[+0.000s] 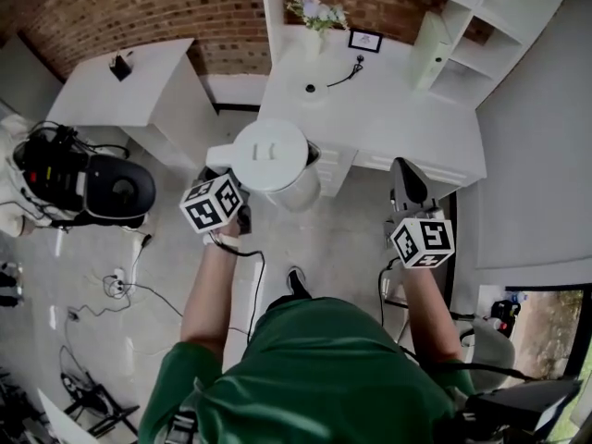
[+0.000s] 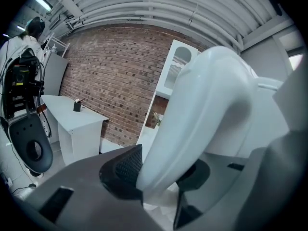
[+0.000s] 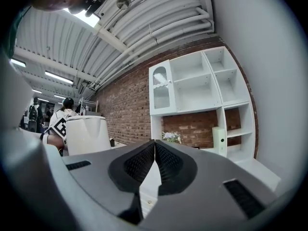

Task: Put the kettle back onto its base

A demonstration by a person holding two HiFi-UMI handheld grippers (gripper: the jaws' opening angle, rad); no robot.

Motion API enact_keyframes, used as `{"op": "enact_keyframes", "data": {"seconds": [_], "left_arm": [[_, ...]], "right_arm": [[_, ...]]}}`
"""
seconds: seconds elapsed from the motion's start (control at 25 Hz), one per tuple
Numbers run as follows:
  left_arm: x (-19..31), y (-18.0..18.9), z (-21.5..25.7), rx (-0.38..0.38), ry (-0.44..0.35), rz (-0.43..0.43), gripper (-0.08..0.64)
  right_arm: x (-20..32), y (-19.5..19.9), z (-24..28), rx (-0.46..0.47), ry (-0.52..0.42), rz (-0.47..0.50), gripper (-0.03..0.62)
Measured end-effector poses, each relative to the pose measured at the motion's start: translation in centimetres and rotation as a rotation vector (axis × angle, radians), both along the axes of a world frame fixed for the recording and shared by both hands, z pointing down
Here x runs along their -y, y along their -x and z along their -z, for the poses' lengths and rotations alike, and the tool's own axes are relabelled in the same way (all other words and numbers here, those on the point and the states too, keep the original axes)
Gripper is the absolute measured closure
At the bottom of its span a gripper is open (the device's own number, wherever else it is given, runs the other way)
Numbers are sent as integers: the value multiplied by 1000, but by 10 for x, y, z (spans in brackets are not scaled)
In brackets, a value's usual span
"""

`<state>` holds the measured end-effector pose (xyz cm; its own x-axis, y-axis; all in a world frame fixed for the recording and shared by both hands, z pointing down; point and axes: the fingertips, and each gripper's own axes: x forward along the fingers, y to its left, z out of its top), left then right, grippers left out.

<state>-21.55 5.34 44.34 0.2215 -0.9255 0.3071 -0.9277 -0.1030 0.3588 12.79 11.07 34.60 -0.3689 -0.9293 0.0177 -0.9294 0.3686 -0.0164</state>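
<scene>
The white kettle [image 1: 273,158] hangs in the air over the floor, just short of the white desk [image 1: 398,123]. My left gripper [image 1: 228,185] is shut on its curved white handle [image 2: 207,105], the dark pads [image 2: 126,170] pressing on both sides. On the desk lies a small dark round fitting [image 1: 310,89] with a black cable, likely the centre of the base. My right gripper [image 1: 408,186] floats at the desk's front edge, shut with nothing between its pads [image 3: 139,163]. The right gripper view shows the kettle [image 3: 86,134] off to its left.
A second white table [image 1: 129,86] with a small black object stands at the back left. Black equipment [image 1: 92,188] and floor cables [image 1: 129,285] lie to the left. Flowers [image 1: 317,12], a small frame [image 1: 365,40] and a white shelf unit [image 1: 504,26] line the desk's back.
</scene>
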Motion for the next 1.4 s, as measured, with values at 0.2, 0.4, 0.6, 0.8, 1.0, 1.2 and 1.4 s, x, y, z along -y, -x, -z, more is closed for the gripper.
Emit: {"op": "enact_keyframes", "data": {"seconds": [0.2,0.4,0.6,0.8,1.0,1.2,1.4], "left_arm": [[37,19,-8,16,5,-25,394],[60,34,-16,26,19,-27,394],[86,32,-27,1,43,-11,394],[111,20,-33,14,52,3,394],[150,17,-26,30,48,41,394],[203,-1,-22,35,38,97,394],[249,-19,-24,24,50,146,394]], "right_arm": [[27,16,0,-13,-8,-38,569],[48,28,1,-19,5,-52,570],[76,28,-9,-25,29,-43,571],[116,20,-26,5,44,-10,570],[180,23,-26,37,36,55,571],[252,9,-32,48,46,119,571],[312,-10,-35,63,54,157,571]]}}
